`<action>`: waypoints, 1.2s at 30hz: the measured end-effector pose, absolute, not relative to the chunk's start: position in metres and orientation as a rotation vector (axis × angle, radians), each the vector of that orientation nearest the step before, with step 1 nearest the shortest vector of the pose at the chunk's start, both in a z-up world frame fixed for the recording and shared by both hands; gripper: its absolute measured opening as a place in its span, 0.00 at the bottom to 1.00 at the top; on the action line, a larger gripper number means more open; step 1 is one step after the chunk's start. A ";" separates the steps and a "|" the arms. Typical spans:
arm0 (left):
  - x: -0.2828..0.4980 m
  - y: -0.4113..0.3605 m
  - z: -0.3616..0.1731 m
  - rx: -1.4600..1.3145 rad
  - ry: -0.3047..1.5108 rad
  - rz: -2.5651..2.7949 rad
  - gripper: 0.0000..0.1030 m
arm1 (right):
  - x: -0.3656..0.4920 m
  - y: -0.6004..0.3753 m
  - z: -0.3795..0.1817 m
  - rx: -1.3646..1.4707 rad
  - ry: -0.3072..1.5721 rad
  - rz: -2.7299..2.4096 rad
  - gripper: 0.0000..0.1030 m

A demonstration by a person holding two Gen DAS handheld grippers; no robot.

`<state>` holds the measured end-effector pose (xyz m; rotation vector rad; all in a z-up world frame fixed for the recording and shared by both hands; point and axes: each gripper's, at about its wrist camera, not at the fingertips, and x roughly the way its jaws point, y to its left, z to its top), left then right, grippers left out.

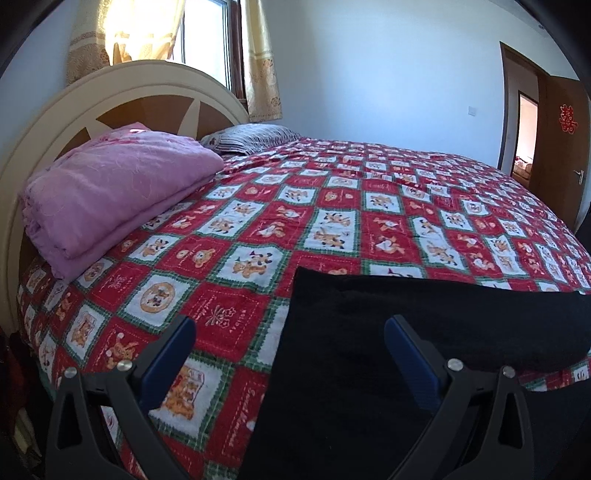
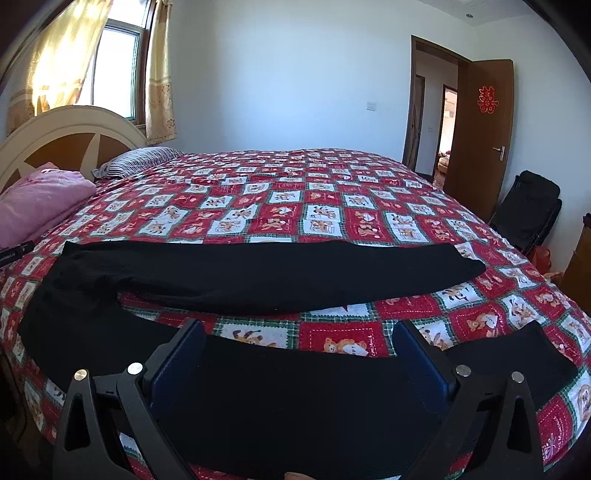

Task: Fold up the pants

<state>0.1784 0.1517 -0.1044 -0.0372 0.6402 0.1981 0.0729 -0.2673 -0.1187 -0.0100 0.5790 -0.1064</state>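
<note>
Bedspread (image 2: 332,206) carries black pants (image 2: 258,273); each hand-held gripper (image 1: 290,341) (image 2: 299,345) hovers low, fingers spread wide, empty.

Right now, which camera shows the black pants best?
The right wrist view: the black pants lie spread across the bedspread, both legs visible, apart. The left wrist view shows only the waist end, cropped at the frame edge.

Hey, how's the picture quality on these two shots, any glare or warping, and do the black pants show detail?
Left wrist view: window blown out, bed bulges from fisheye warping, pants a near-featureless black. Right wrist view: sunlit curtain glares, door bows, folds barely readable in the pants; both sharp.
</note>
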 end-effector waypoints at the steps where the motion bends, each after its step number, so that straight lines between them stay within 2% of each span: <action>1: 0.189 0.155 -0.107 -0.032 0.655 0.203 1.00 | 0.076 -0.270 -0.120 -0.008 0.583 -0.110 0.99; 2: 0.200 0.157 -0.110 -0.027 0.671 0.203 1.00 | 0.080 -0.273 -0.121 -0.010 0.589 -0.111 0.97; 4: 0.218 0.160 -0.116 -0.025 0.699 0.199 1.00 | 0.088 -0.280 -0.124 -0.030 0.613 -0.115 0.84; 6: 0.236 0.161 -0.123 -0.018 0.726 0.181 0.95 | 0.097 -0.287 -0.128 -0.052 0.646 -0.125 0.77; 8: 0.251 0.163 -0.131 -0.019 0.757 0.167 0.91 | 0.105 -0.297 -0.131 -0.061 0.666 -0.142 0.75; 11: 0.271 0.166 -0.143 -0.030 0.808 0.140 0.79 | 0.114 -0.315 -0.131 -0.065 0.681 -0.174 0.74; 14: 0.283 0.172 -0.150 -0.064 0.830 0.119 0.69 | 0.122 -0.335 -0.128 -0.064 0.690 -0.212 0.67; 17: 0.290 0.177 -0.155 -0.091 0.843 0.110 0.68 | 0.131 -0.353 -0.127 -0.055 0.700 -0.233 0.67; 19: 0.295 0.180 -0.158 -0.113 0.860 0.082 0.59 | 0.138 -0.365 -0.126 -0.050 0.714 -0.251 0.66; 20: 0.295 0.180 -0.161 -0.124 0.871 0.067 0.55 | 0.141 -0.371 -0.126 -0.053 0.719 -0.258 0.64; 22: 0.300 0.181 -0.162 -0.130 0.884 0.060 0.55 | 0.149 -0.383 -0.124 -0.054 0.735 -0.265 0.56; 27: 0.302 0.180 -0.163 -0.139 0.888 0.039 0.49 | 0.174 -0.430 -0.123 0.027 0.784 -0.303 0.55; 30: 0.301 0.177 -0.162 -0.127 0.877 0.011 0.35 | 0.191 -0.461 -0.123 0.078 0.812 -0.340 0.55; 36: 0.304 0.176 -0.164 -0.121 0.888 0.009 0.35 | 0.224 -0.523 -0.122 0.166 0.837 -0.371 0.55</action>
